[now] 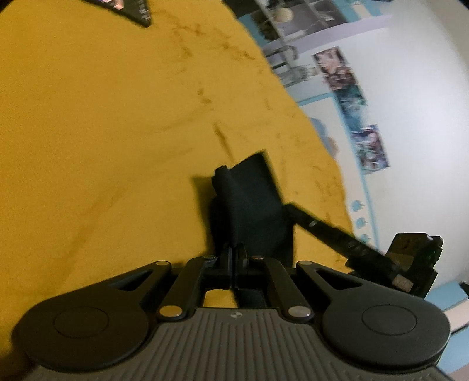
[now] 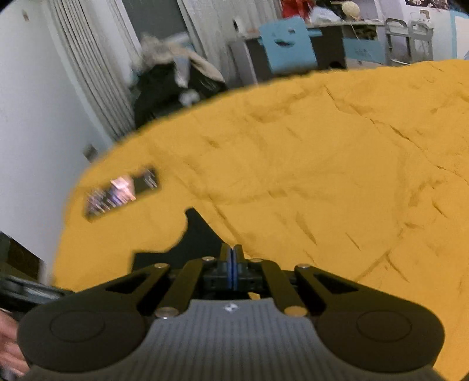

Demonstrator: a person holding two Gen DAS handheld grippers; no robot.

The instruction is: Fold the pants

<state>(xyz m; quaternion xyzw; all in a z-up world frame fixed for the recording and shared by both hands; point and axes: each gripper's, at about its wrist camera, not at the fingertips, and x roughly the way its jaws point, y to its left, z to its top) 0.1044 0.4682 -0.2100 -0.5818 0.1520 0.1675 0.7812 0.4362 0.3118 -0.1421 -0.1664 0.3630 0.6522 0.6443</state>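
The pants are a dark cloth on a yellow bedspread. My left gripper is shut on a fold of them, and the cloth stands up just in front of its fingers. From the right, my right gripper reaches the cloth's right edge with its long dark fingers. In the right wrist view the right gripper is shut, blue pads together. The dark pants run from its tips out to the left over the bedspread. How much cloth sits between the pads is hidden.
A dark printed card lies near the bed's left edge, and also shows in the left wrist view. Beyond the bed are curtains, a chair piled with clothes, a blue chair and a white wall with posters. A hand shows at the lower left.
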